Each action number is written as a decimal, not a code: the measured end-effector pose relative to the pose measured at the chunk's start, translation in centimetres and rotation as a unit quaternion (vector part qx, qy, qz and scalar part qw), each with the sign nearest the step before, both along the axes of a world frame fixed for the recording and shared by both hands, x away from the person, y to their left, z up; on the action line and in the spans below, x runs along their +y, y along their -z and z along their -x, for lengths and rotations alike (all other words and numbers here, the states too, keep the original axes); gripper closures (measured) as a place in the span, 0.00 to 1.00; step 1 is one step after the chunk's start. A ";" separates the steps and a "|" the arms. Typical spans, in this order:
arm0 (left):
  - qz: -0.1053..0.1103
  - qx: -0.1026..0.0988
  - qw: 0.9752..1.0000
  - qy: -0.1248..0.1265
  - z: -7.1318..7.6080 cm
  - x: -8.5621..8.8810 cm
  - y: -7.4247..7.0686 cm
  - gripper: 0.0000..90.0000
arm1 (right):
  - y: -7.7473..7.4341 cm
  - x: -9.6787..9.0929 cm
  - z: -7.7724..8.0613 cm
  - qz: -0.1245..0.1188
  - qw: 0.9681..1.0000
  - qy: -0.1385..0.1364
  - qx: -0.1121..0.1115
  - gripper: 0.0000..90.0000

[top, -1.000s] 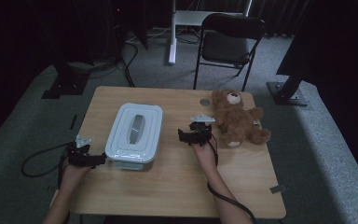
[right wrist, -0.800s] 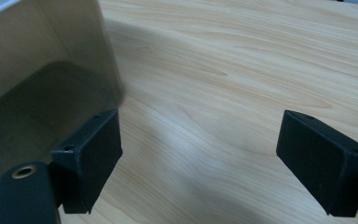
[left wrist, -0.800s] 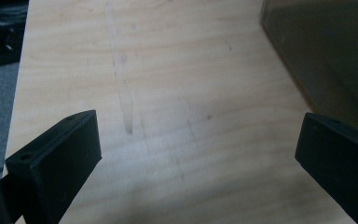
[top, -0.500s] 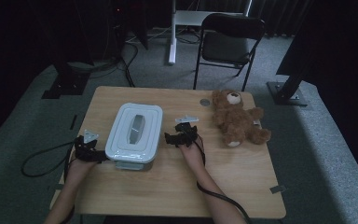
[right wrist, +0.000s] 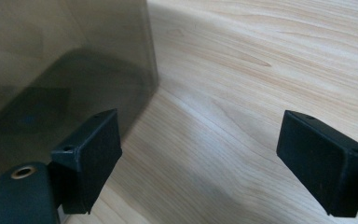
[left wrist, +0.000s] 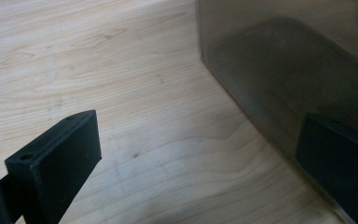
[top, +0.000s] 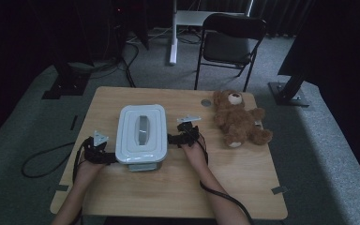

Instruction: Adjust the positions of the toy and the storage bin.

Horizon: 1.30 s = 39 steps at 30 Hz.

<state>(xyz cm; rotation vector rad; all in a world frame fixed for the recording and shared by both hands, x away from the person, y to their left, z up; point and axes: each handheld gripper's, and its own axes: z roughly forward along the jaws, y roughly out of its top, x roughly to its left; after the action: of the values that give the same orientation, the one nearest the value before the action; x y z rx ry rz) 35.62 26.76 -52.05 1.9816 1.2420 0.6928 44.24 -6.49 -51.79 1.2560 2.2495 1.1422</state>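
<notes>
- A rectangular container point(top: 140, 136) with a pale grey-white lid and a darker recessed handle strip along its middle sits left of centre on the table, long side running from 12 to 6 o'clock.
- In the gripper views its wall point(left wrist: 279, 70) reads as smoky, translucent plastic with a sharp vertical corner edge.
- The left gripper point(top: 110, 157) lies at the container's 8 o'clock corner; its jaws stand wide apart, one in front of the wall, nothing between them but bare wood.
- The right gripper point(top: 172, 138) sits at the container's 3 o'clock side, just beside it; its jaws are also spread wide, one close against the wall, holding nothing.
- The table point(top: 243, 187) is light wood with visible grain and rounded corners.
- It stands on grey carpet in a dim room with dark surroundings.
- A brown teddy bear point(top: 238, 118) lies at about 2 o'clock on the tabletop, well apart from the container.
- A small round grey disc point(top: 206, 102) rests near the bear's head.
- A black folding chair point(top: 229, 42) stands beyond the table at 12 o'clock.
- A black cable point(top: 42, 159) loops on the floor at 9 o'clock.
</notes>
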 end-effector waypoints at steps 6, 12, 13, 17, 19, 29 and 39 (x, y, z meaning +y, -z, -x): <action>-0.007 0.002 1.000 0.016 -0.1 -1.8 0.0 0.01 | -0.2 -0.4 -0.4 0.006 1.000 -0.005 0.000 0.15; -0.017 0.002 1.000 0.017 0.0 -3.0 -0.4 0.01 | 0.1 -1.4 -0.7 -0.013 1.000 -0.014 0.019 0.18; -0.017 0.002 1.000 0.017 0.0 -3.0 -0.4 0.01 | 0.1 -1.4 -0.7 -0.013 1.000 -0.014 0.019 0.18; -0.025 -0.005 1.000 0.009 0.5 -3.5 -0.6 0.01 | 0.2 -1.8 -0.3 -0.014 1.000 -0.027 0.009 0.18; -0.025 -0.004 1.000 0.011 0.6 -3.7 -0.6 0.01 | 0.2 -1.8 -0.2 -0.015 0.999 -0.031 0.010 0.19; -0.011 0.005 1.000 0.025 2.2 -4.9 -0.8 0.01 | 0.2 -3.3 0.9 -0.012 0.999 -0.047 0.008 0.19; -0.005 0.002 0.999 0.042 3.4 -6.4 -0.6 0.01 | 0.1 -5.2 2.3 -0.002 0.998 -0.059 0.006 0.19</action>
<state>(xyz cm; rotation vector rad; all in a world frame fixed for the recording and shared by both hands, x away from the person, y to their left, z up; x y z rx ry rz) 32.25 20.32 -51.43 2.0327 1.1525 0.6542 41.96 -11.73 -51.87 1.1479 2.3597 1.1823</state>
